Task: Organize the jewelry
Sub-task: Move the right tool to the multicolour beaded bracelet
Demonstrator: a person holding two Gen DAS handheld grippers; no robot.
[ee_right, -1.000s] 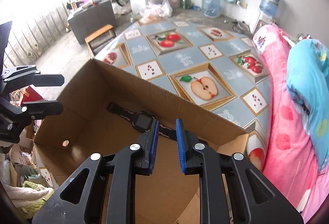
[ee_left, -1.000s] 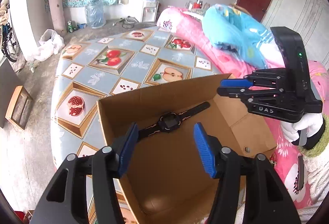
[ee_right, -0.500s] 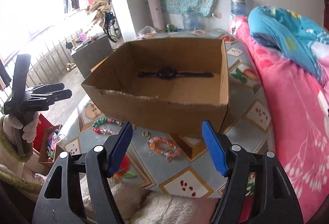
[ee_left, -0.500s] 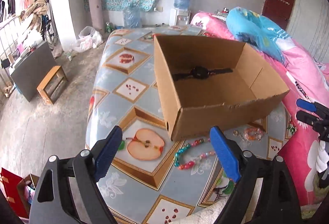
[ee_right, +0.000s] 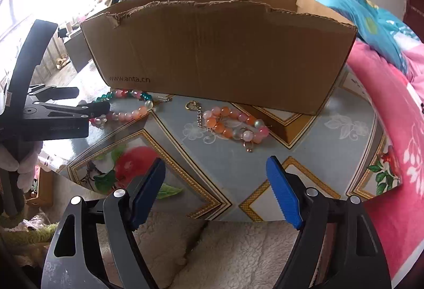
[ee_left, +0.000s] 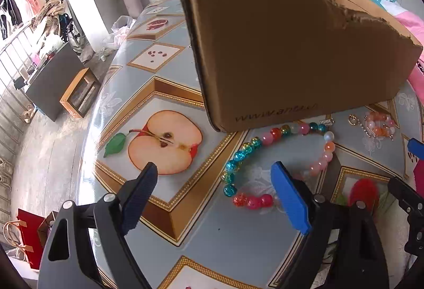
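The left tool [ee_left: 213,184] is wide open with nothing between its jaws; the right tool [ee_right: 216,173] has just been opening and is also empty. The colourful bead bracelet [ee_left: 275,154] and the orange bead bracelet [ee_right: 233,124] lie on the surface [ee_right: 212,156], just beside the cardboard box [ee_right: 220,50].

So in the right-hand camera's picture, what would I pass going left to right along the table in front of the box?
The other gripper, then the multicoloured bead strand, a small metal spring, a gold key ring on a chain, then the orange-and-pink bead bracelet.
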